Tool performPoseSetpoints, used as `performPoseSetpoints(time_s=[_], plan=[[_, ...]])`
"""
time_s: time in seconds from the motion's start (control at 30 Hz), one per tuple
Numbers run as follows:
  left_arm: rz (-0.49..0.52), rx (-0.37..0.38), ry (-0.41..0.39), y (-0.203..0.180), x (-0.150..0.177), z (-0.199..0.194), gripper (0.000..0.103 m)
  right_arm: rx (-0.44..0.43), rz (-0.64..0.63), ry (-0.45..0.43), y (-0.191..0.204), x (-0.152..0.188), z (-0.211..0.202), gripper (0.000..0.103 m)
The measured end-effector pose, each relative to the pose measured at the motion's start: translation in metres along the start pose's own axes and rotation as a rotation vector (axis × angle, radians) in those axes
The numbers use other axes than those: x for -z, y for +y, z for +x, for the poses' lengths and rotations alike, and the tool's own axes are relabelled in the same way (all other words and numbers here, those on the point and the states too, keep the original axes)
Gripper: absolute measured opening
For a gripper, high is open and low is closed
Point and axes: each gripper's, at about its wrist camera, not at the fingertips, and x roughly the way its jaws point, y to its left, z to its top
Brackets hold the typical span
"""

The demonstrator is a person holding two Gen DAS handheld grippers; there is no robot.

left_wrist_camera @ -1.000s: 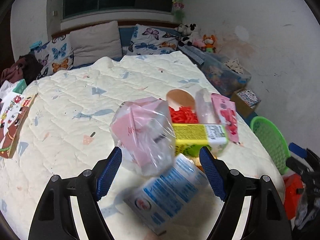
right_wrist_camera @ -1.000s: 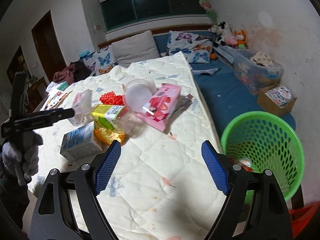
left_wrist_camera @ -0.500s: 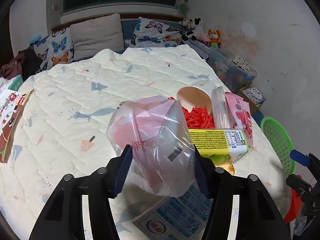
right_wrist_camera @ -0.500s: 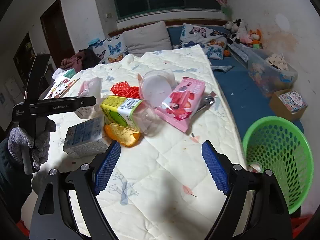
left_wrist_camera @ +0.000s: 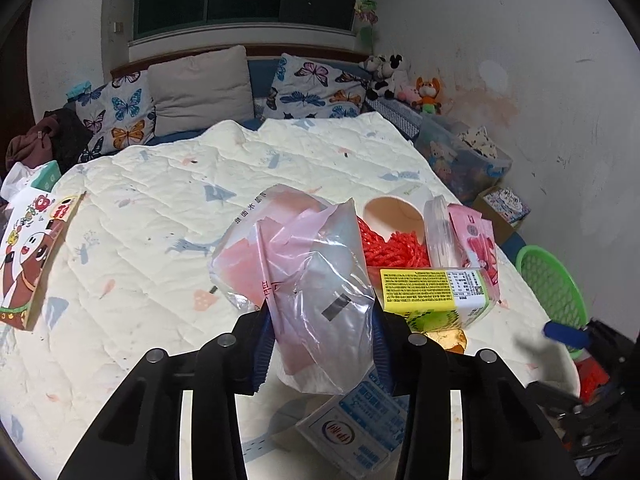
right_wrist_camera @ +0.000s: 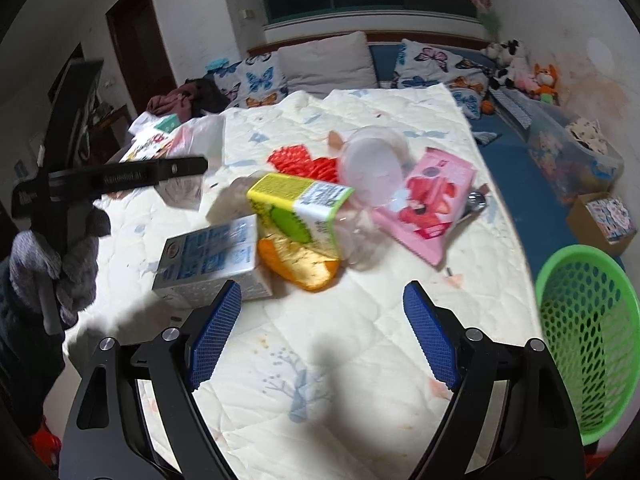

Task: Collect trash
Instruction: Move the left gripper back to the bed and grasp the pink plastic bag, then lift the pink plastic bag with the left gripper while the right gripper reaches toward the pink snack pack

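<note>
Two cartons [right_wrist_camera: 298, 212], one basket [right_wrist_camera: 588, 344]

My left camera is looking close over the bed [left_wrist_camera: 160, 208] toward the pillows. My right camera is watching from farther back. Both are sharing the yellow carton [left_wrist_camera: 434, 294] [right_wrist_camera: 298, 210].

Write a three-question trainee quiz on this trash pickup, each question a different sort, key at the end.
1. True or false: the left gripper is shut on the plastic bag.
2. Multiple choice: the green basket stands A) on the quilt among the trash, B) off the bed's edge on the right gripper's side, C) on the pillows.
3. Fill in: the right gripper is ____ and holds nothing.

Key: 1 true, both pads press into the bag. 2 B, it sits beyond the quilt edge. 3 open, its fingers spread wide above bare quilt, short of the blue-and-white carton and the yellow-green carton.
</note>
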Motion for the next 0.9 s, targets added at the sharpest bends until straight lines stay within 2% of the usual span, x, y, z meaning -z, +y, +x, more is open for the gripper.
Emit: performPoseSetpoints(time_s=[0.1,0.3,0.43,0.9], plan=[[-0.006,0.003,-0.016,0.004,0.000,-0.009,0.040,-0.006,-0.017,0.016,0.006,0.000,0.008,0.074],[-0.008,-0.002,-0.037,0.008,-0.003,-0.021,0.040,-0.039,0.001,0.031,0.009,-0.002,0.013,0.073],[-0.007,0.000,-0.038,0.010,-0.003,-0.024,0.040,-0.025,-0.012,0.020,0.013,-0.005,0.012,0.073],[-0.005,-0.003,-0.039,0.014,-0.002,-0.031,0.040,0.009,0.026,0.030,-0.016,-0.009,0.017,0.073]])
